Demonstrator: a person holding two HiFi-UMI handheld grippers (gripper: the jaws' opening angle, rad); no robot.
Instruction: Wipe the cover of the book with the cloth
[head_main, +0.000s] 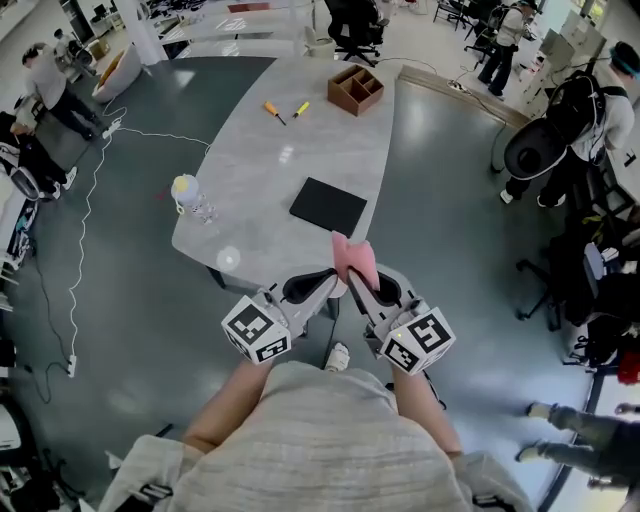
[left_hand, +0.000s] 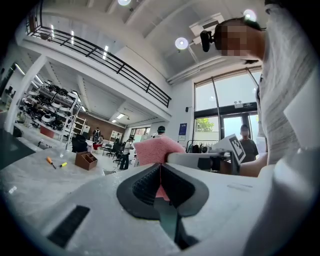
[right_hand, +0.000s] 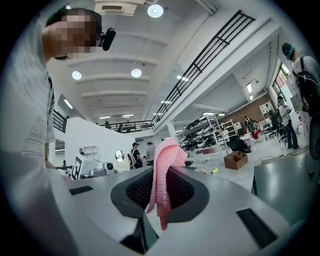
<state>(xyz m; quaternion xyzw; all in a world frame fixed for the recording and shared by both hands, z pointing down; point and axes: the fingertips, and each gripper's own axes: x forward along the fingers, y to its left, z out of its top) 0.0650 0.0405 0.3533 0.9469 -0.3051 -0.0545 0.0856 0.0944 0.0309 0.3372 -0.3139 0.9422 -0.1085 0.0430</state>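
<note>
While the pink cloth (head_main: 352, 258) is held up close to the body, just short of the near edge of the table (head_main: 300, 160), no wiping is yet under way. The jaws of the right gripper (head_main: 360, 288) are closed on the cloth, which stands up between the ribbed black pads as a folded, waffle-knit strip. The jaws of the left gripper (head_main: 330, 280) are brought together as well, and a thin edge of the same cloth appears to be pinched between them. The book (head_main: 328, 205) lies flat on the table ahead of the grippers, apart from the cloth. Its cover is matte black, thin and rectangular, and is set at a slant to the table edge.

For the step in hand to be done well, a broad, soft face of the cloth should be presented downward, not a narrow fold. One gripper would probably be best freed to steady the book at a corner, since a thin book on smooth, marble-patterned stone is likely to slide under a stroke. Light, even passes from edge to edge are advised, with the hard jaws kept off the cover. A clear bottle (head_main: 190, 197), two screwdrivers (head_main: 273, 112) and a wooden box (head_main: 357, 88) are set well apart from the book.
</note>
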